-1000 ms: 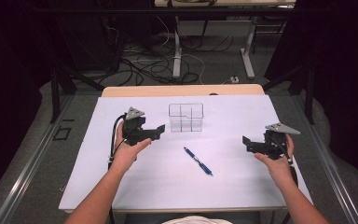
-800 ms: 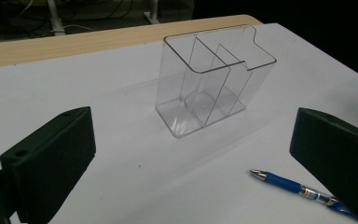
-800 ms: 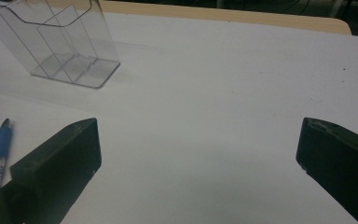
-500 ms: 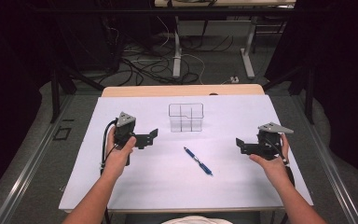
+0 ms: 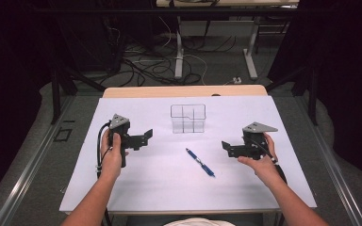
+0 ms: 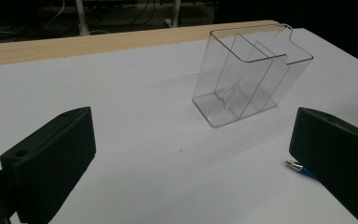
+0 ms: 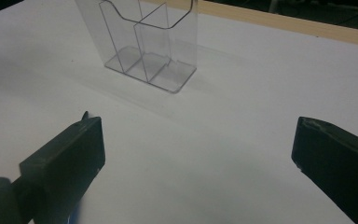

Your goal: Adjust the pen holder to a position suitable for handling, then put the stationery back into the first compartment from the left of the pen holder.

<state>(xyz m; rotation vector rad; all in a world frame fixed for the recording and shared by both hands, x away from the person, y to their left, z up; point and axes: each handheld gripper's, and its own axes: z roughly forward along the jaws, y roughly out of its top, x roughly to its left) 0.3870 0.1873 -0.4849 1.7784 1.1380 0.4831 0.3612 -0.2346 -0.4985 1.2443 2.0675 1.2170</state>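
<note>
A clear plastic holder (image 5: 188,118) with several compartments stands upright at the far middle of the white table (image 5: 160,188). It also rises ahead in the left gripper view (image 6: 251,79) and the right gripper view (image 7: 149,46). A blue pen (image 5: 201,162) lies flat in front of it; its tip peeks out beside the jaw (image 6: 298,167). My left gripper (image 5: 143,136) (image 6: 191,140) is held left of the pen; its jaws have just been opening and are open, with nothing between them. My right gripper (image 5: 226,147) (image 7: 198,140) is open and empty to the pen's right.
A wooden strip (image 5: 184,91) runs along the table's far edge. Beyond it are cables (image 5: 146,66) and desk legs (image 5: 179,52) on a dark floor. A metal rail (image 5: 33,165) runs along the left side.
My left gripper has shifted left, away from the holder. My right gripper has moved left, nearer to the pen. Holder and pen lie as before.
</note>
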